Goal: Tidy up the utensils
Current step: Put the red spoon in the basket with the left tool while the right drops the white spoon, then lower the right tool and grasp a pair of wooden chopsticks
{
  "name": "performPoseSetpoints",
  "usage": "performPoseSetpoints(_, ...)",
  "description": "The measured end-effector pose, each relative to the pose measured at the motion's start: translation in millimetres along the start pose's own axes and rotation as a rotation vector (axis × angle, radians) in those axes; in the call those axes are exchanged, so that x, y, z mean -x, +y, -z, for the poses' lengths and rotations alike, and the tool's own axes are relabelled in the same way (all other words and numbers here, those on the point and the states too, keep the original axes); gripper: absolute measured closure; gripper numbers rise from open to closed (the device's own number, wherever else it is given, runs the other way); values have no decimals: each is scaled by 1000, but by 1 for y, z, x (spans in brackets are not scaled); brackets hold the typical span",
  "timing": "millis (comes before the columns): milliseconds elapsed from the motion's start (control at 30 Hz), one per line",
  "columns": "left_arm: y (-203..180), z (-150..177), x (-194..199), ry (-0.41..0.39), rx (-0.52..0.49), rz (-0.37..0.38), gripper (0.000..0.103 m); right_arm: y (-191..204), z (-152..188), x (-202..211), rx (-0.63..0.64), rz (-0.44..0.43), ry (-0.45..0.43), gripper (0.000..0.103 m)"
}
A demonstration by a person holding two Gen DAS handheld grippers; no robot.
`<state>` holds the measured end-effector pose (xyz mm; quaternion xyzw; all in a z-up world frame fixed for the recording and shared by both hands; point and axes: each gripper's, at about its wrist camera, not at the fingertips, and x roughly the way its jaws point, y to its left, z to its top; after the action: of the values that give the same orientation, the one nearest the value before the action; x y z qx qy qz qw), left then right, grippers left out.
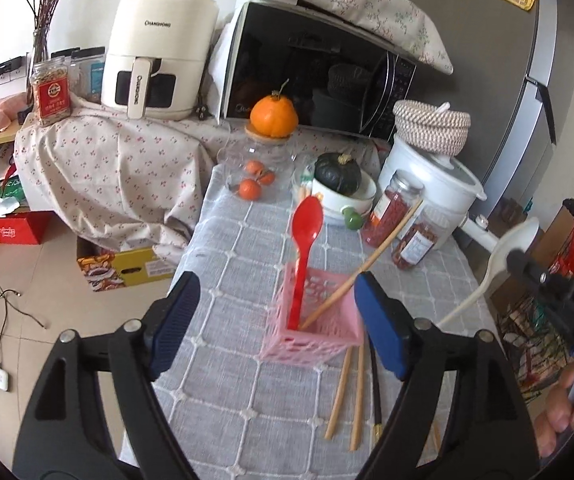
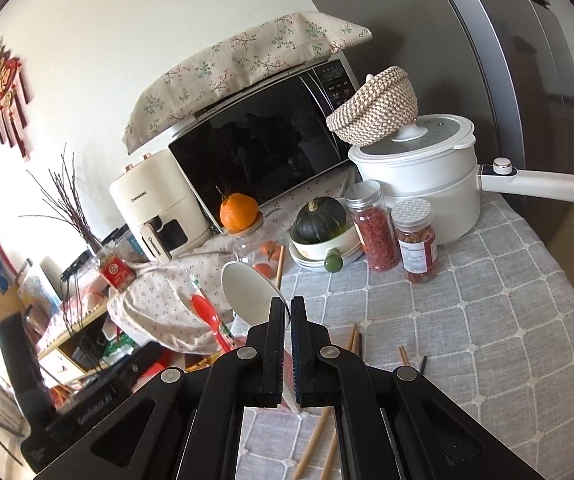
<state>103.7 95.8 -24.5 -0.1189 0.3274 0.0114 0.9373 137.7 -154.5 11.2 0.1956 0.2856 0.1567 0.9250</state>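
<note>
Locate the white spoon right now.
The white spoon is clamped by its handle in the right gripper, held in the air right of the pink basket; the left wrist view shows it at right.

Right gripper is clamping the handle of a white spoon, bowl rising past the fingertips. A red spoon is standing just left. Chopsticks are lying on the checked tablecloth, before two jars.
</note>
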Motion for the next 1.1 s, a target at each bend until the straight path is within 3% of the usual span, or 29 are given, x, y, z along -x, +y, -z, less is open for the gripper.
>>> performPoseSetpoints(167, 12, 16, -5, 112, -68, -51, 23, 17, -2, -9, -15, -15, -43, 100)
performPoseSetpoints(467, 22, 30, -19, 229, -129, -80, 22, 54, 15, -40, 88, 8, -67, 100)
performPoseSetpoints(700, 13, 34, -22, 244, -171, -64, 22, 48, 28, -60, 95, 54, -47, 100)
performPoseSetpoints(833, 11, 36, -22, 245, -172, -57, 22, 42, 29, -63, 68, 37, -14, 97)
performPoseSetpoints(1100, -2, 44, -30, 276, -158, 7, 19, 19, 21, -38, -58, -16, 2, 59)
